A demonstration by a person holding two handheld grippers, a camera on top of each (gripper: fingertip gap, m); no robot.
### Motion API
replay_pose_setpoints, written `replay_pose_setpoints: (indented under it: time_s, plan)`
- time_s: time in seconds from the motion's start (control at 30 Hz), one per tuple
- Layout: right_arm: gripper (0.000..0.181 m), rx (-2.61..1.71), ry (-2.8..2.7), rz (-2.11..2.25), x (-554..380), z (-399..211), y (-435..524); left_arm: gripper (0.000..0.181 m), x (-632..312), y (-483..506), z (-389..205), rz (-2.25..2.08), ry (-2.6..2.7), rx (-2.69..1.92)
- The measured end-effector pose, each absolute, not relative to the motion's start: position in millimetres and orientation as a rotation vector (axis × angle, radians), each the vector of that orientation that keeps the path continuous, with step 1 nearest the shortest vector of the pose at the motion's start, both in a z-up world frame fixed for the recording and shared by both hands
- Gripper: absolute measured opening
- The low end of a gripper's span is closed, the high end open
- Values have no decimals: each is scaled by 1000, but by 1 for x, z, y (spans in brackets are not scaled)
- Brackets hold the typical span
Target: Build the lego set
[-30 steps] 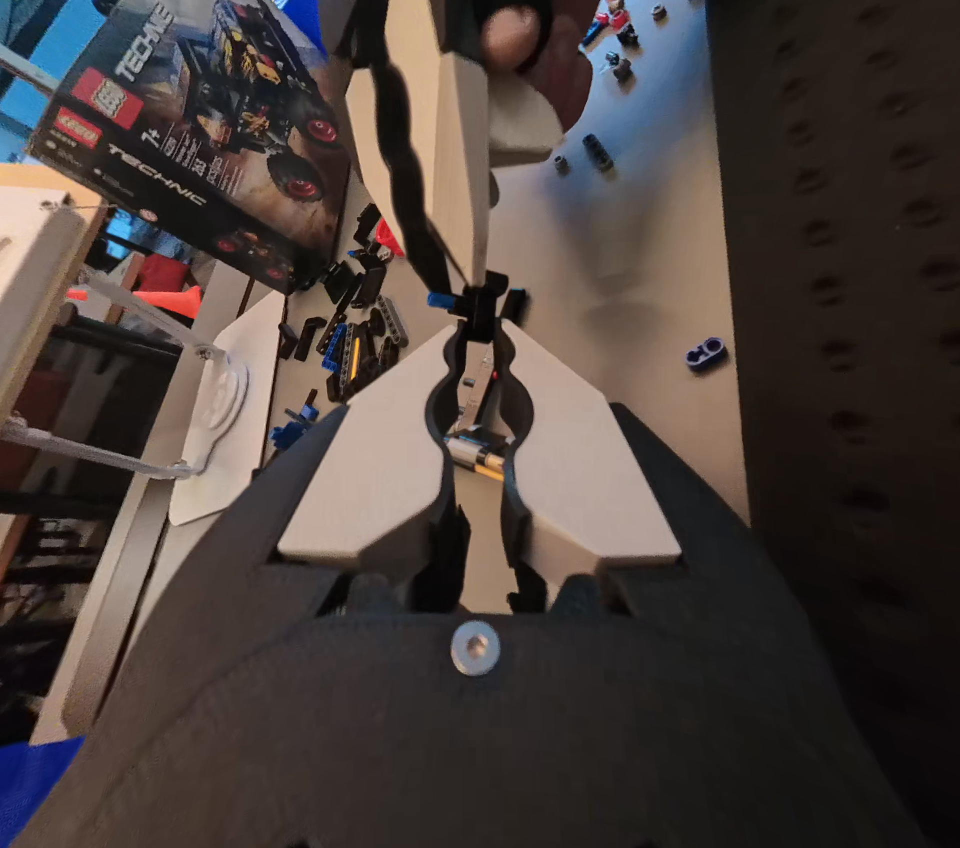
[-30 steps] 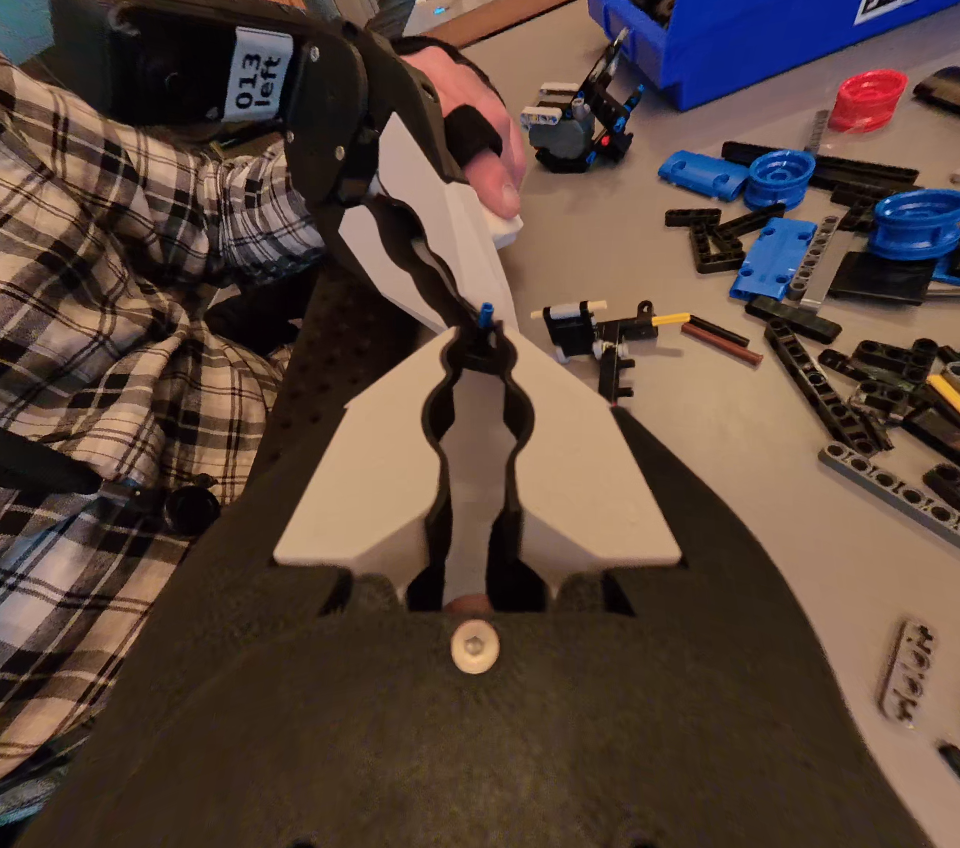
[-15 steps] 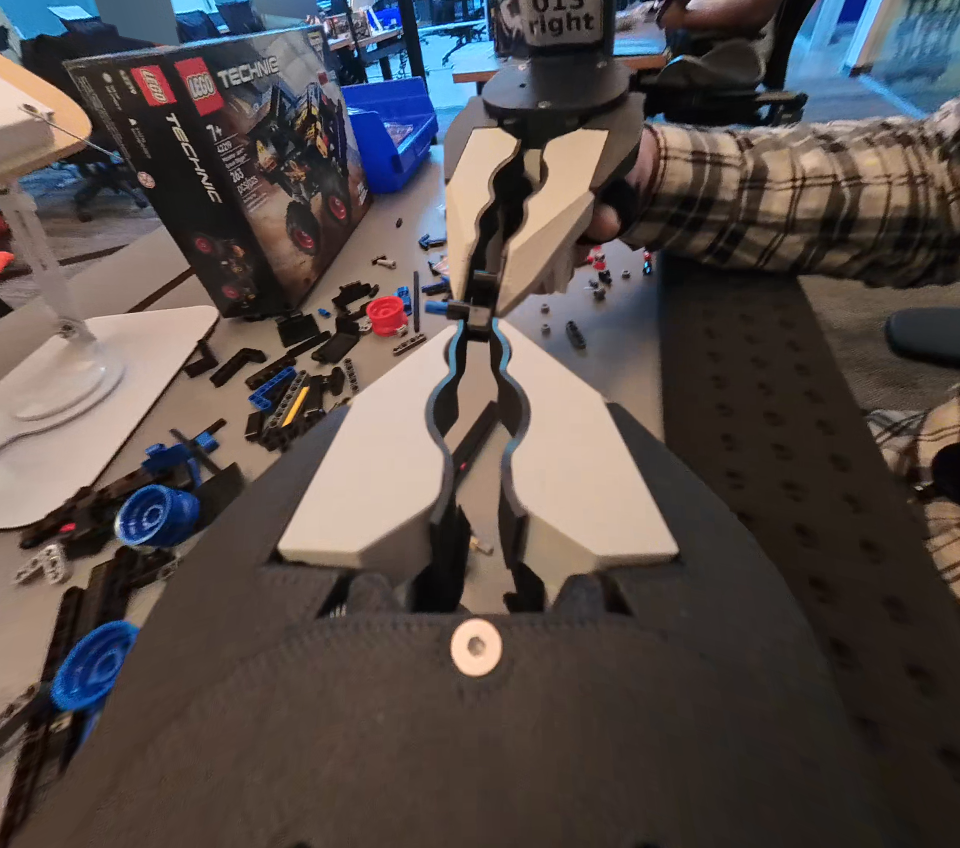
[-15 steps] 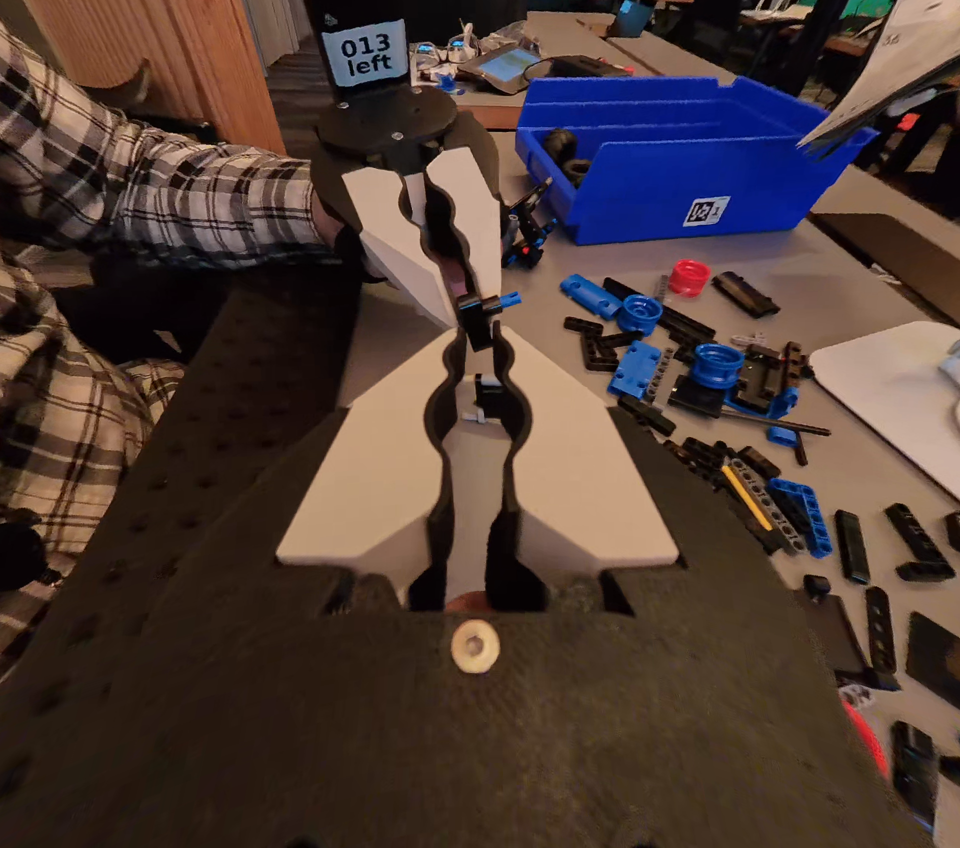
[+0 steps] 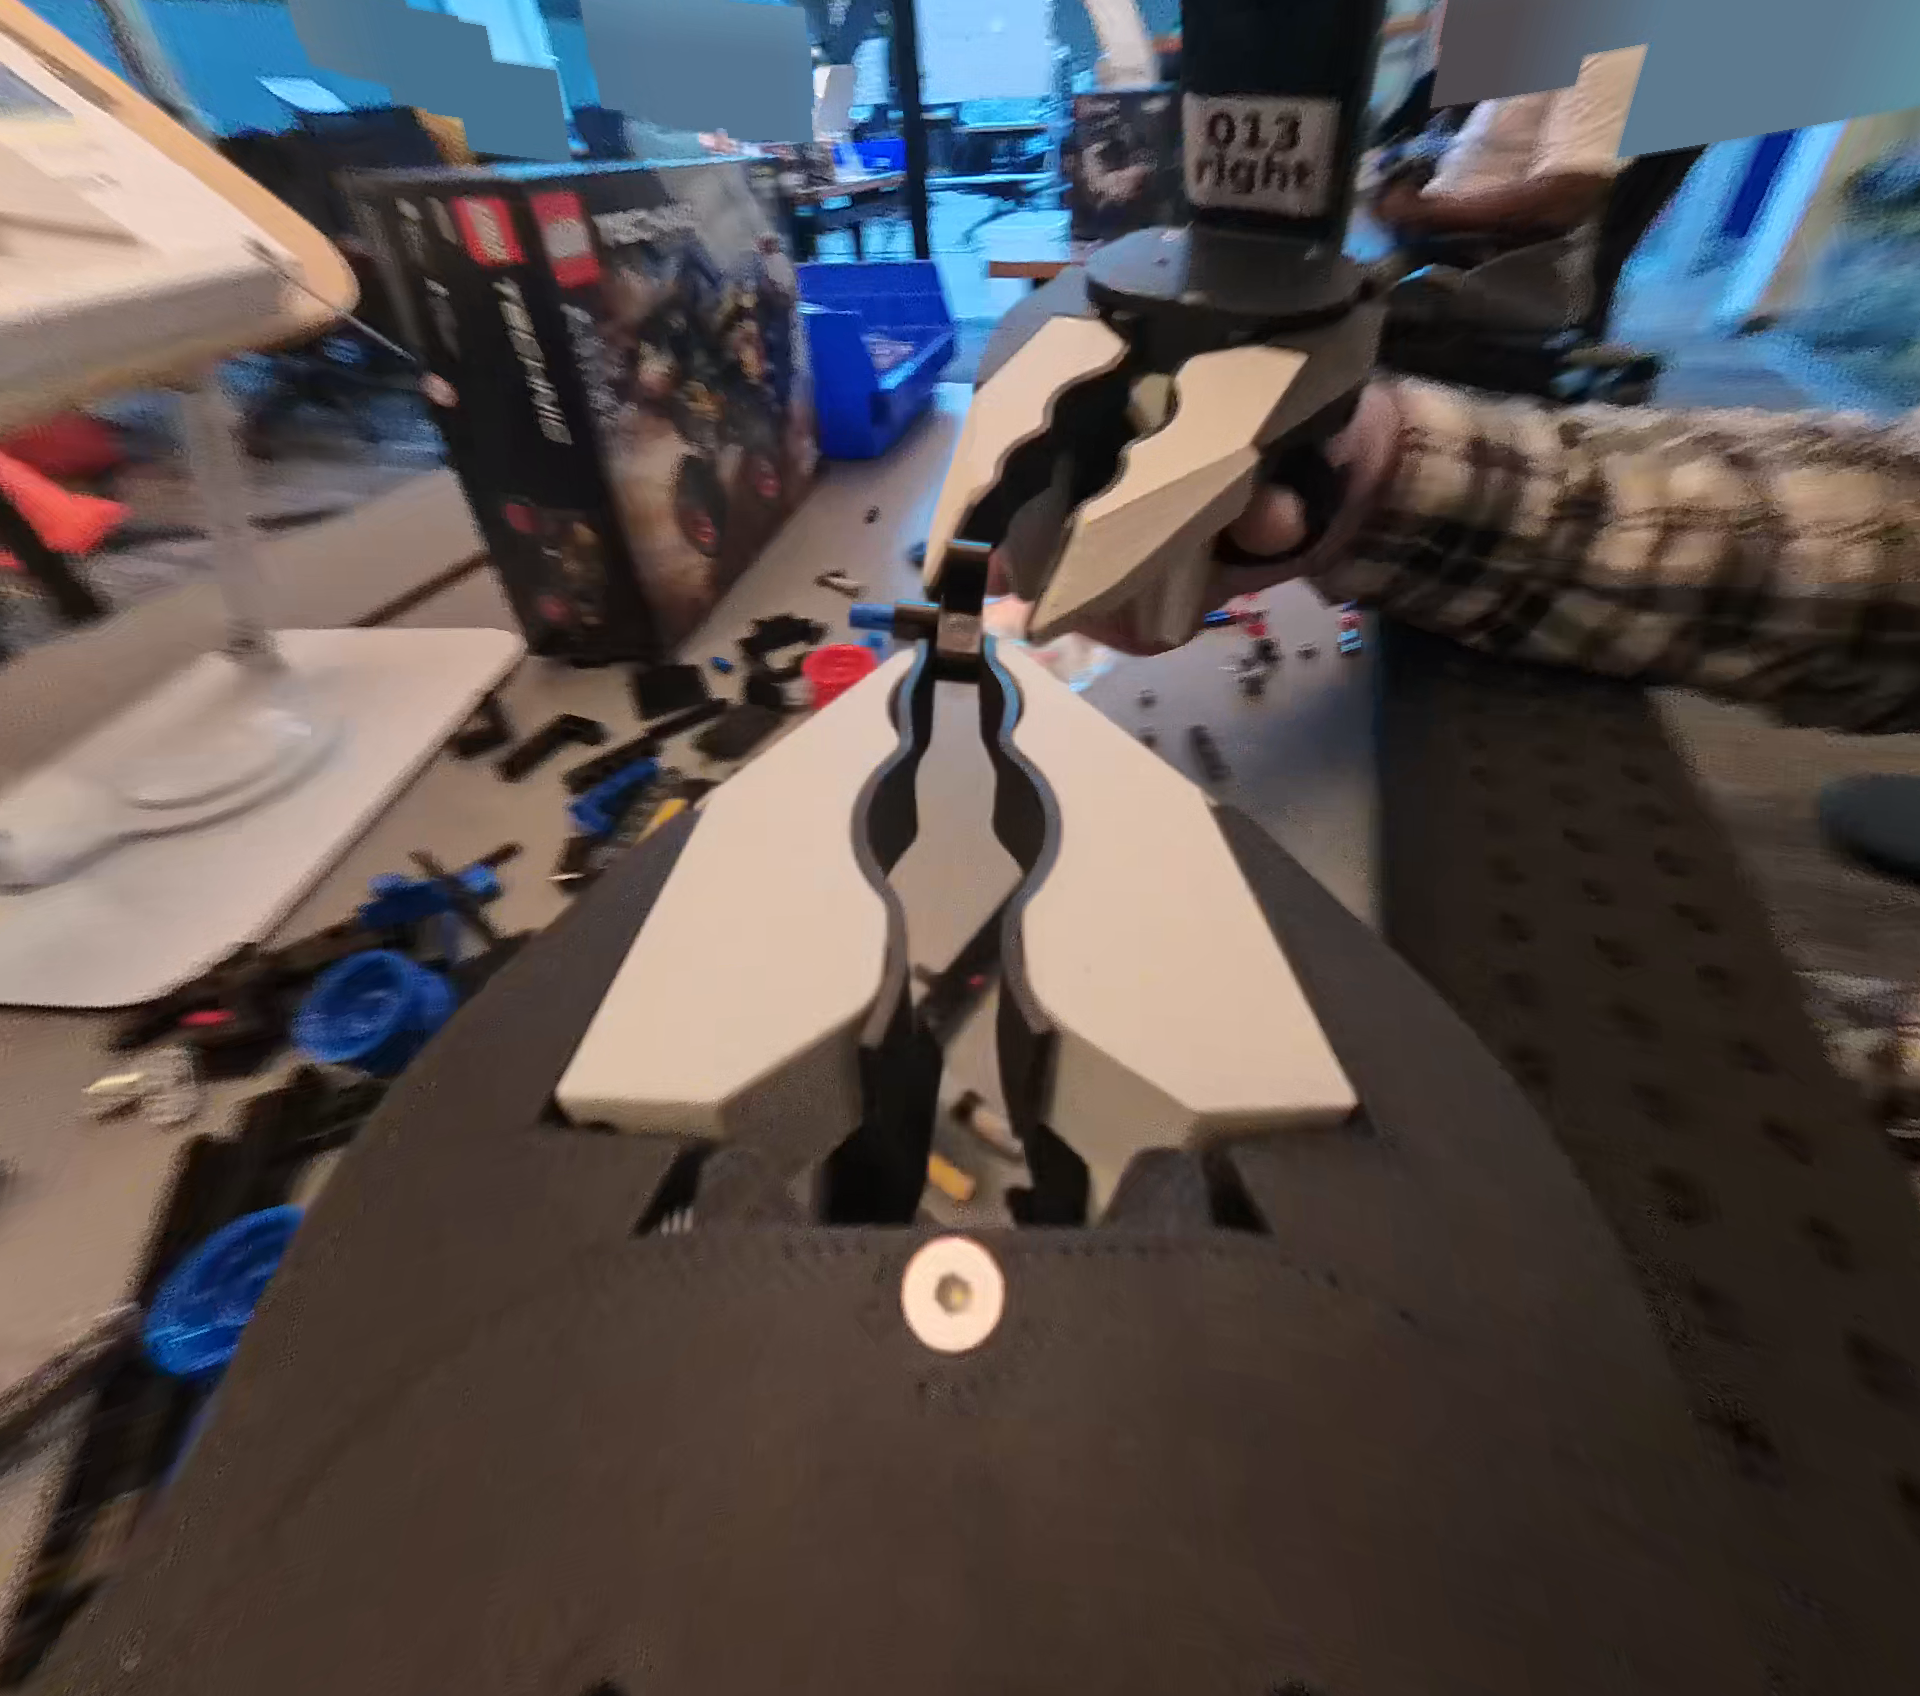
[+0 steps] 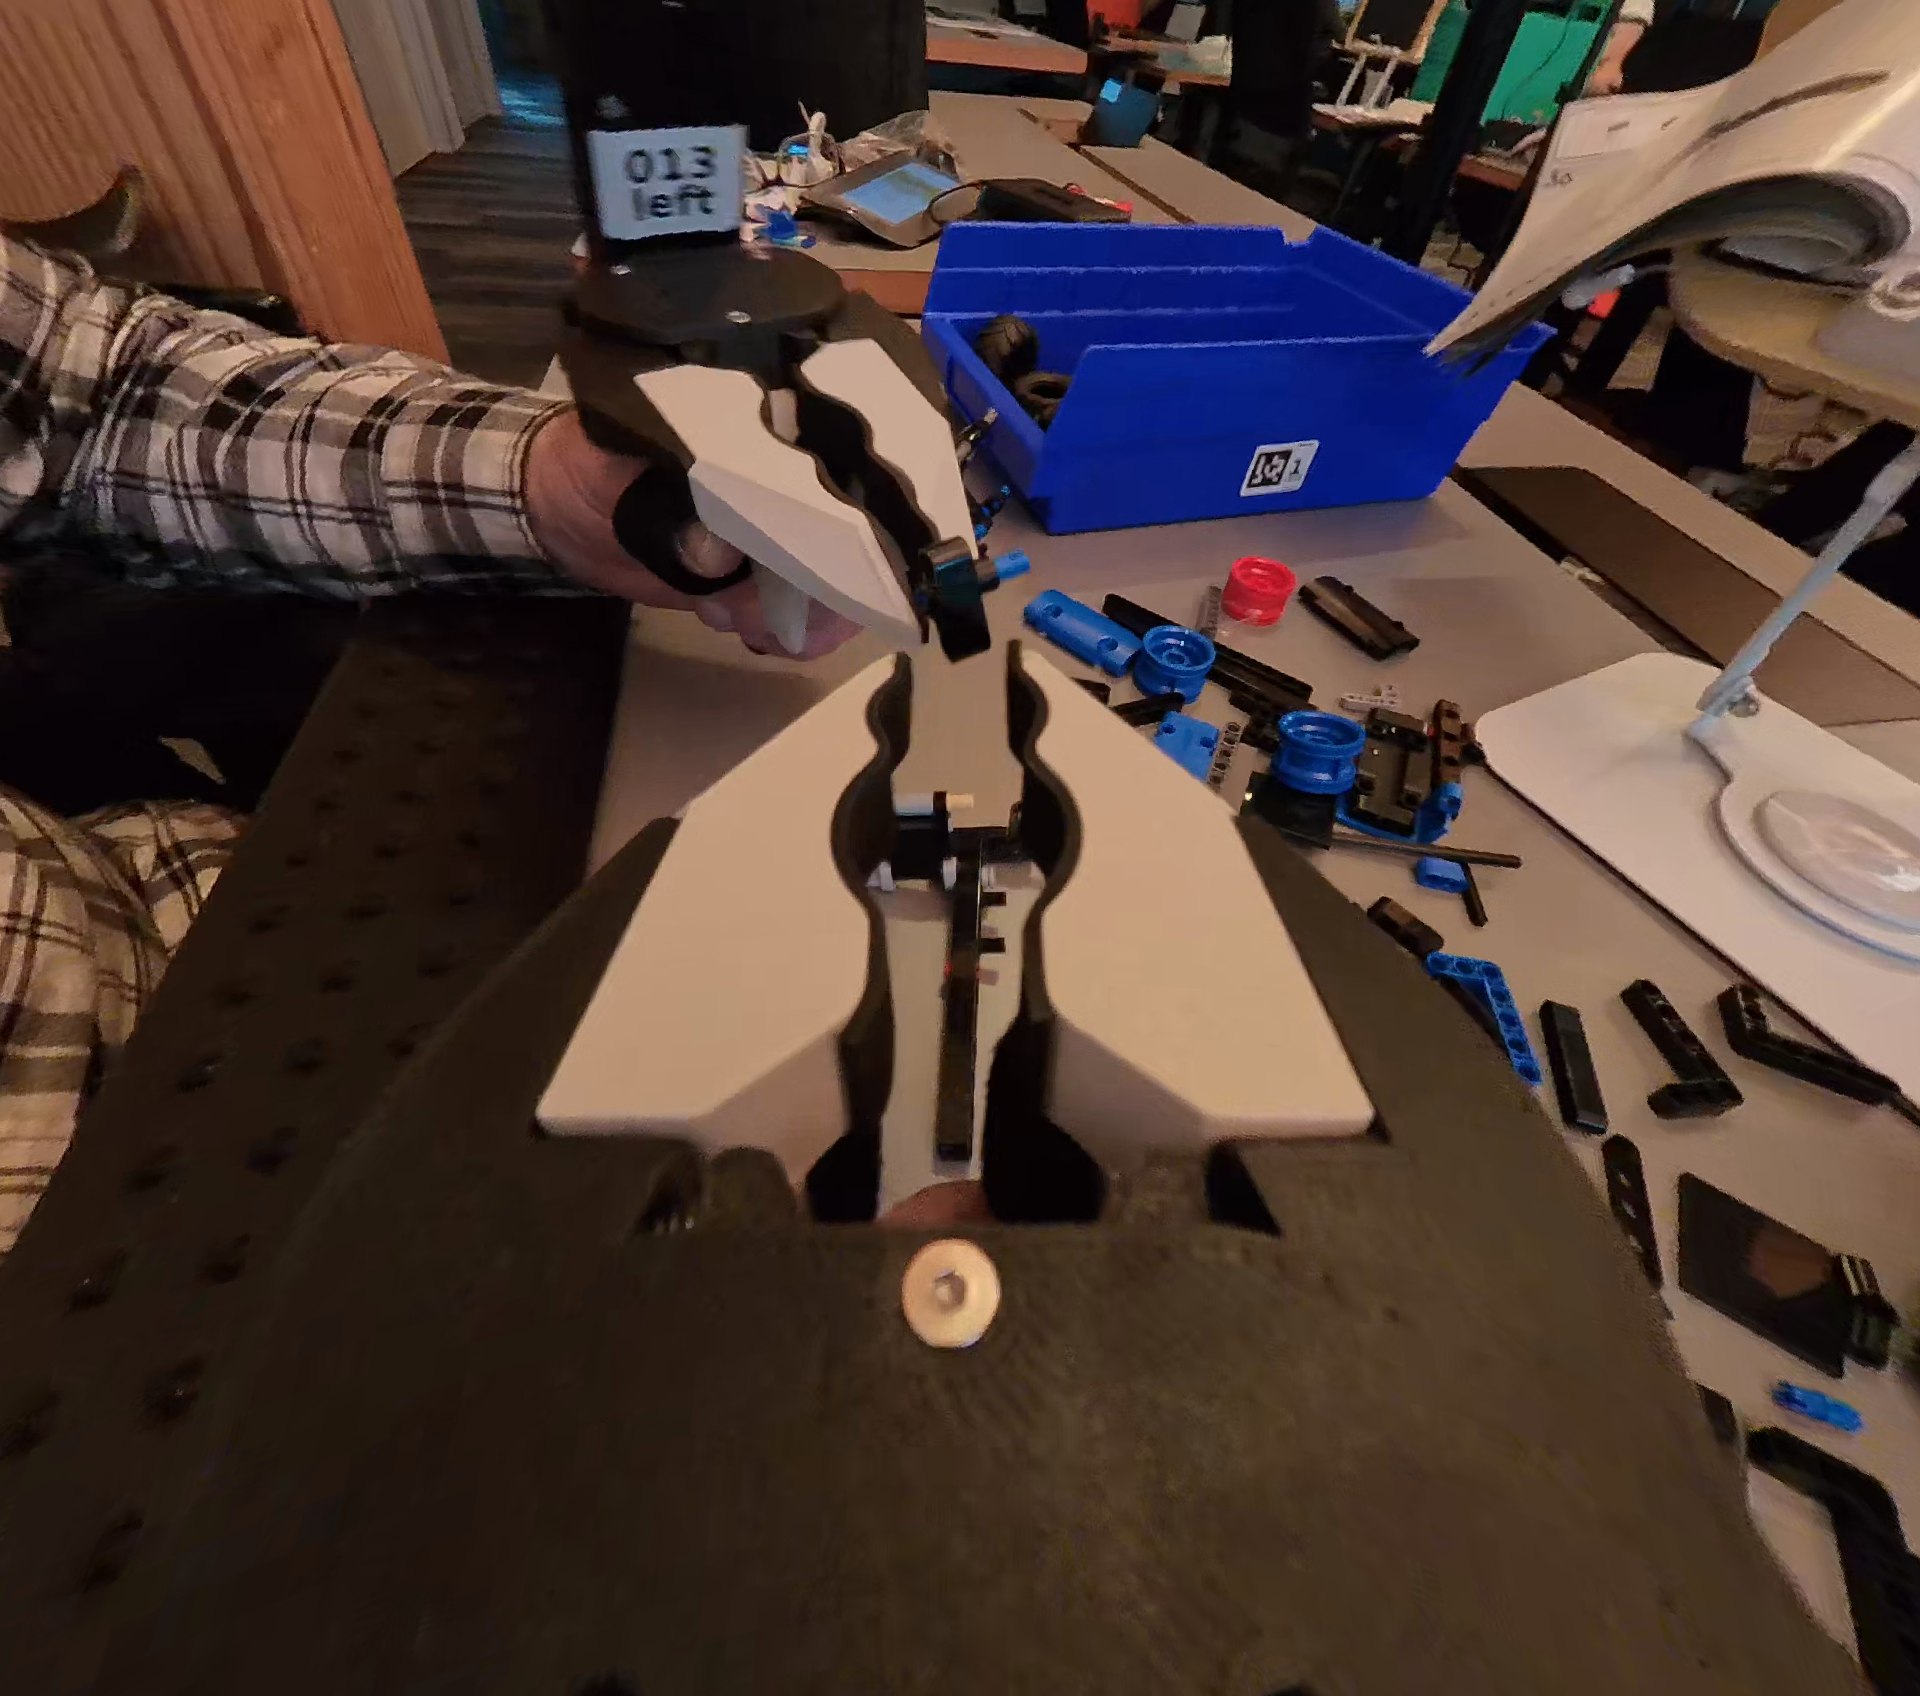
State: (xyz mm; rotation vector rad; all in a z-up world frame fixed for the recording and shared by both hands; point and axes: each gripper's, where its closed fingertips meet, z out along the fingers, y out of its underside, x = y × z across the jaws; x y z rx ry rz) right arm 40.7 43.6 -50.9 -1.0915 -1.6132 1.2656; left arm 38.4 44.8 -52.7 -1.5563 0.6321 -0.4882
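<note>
A small black connector (image 6: 956, 602) with a blue pin (image 6: 1006, 568) is clamped in the left gripper (image 5: 954, 659), held in the air above the desk's (image 6: 1455, 576) near edge. The right gripper (image 6: 956, 670), released and empty, is seen just below it, fingertips apart. The connector's long axis is roughly upright, the pin pointing sideways toward the blue bin (image 6: 1226, 399). Re-gripping by the right gripper seems next.

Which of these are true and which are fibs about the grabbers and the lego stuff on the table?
1. The left gripper pinches a small black piece with a blue pin. True.
2. The right gripper is shut on that piece. False: it is open and holds nothing.
3. The blue bin has black tyres inside. True.
4. The red wheel hub sits inside the bin. False: it lies on the table.
</note>
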Motion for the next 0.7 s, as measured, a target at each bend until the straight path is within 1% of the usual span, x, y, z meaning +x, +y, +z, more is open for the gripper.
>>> replay_pose_setpoints:
  time_s: [0.07, 0.2, 0.33, 0.43, 0.5, 0.57, 0.67, 0.7]
  plan:
    - [29, -1146, -1601, 1309, 40, -51, 45, 6, 29, 50, -50, -249, 654, -1530]
    - [44, -1243, -1556, 1454, 36, -48, 42, 5, 28, 54, -48, 194, 780, -1463]
    - [39, -1298, -1483, 1544, 32, -43, 43, 6, 26, 58, -48, 446, 837, -1429]
    - [27, -1346, -1470, 1549, 29, -48, 45, 6, 31, 57, -49, 512, 880, -1401]
    - [26, -1347, -1464, 1563, 29, -47, 45, 7, 31, 57, -49, 552, 892, -1383]
    - [21, -1329, -1456, 1571, 30, -46, 46, 6, 33, 56, -48, 558, 899, -1370]
    - [21, -1317, -1457, 1587, 31, -45, 45, 6, 34, 55, -47, 584, 907, -1358]
    - [24, -1323, -1444, 1604, 31, -44, 46, 6, 34, 55, -45, 601, 906, -1345]
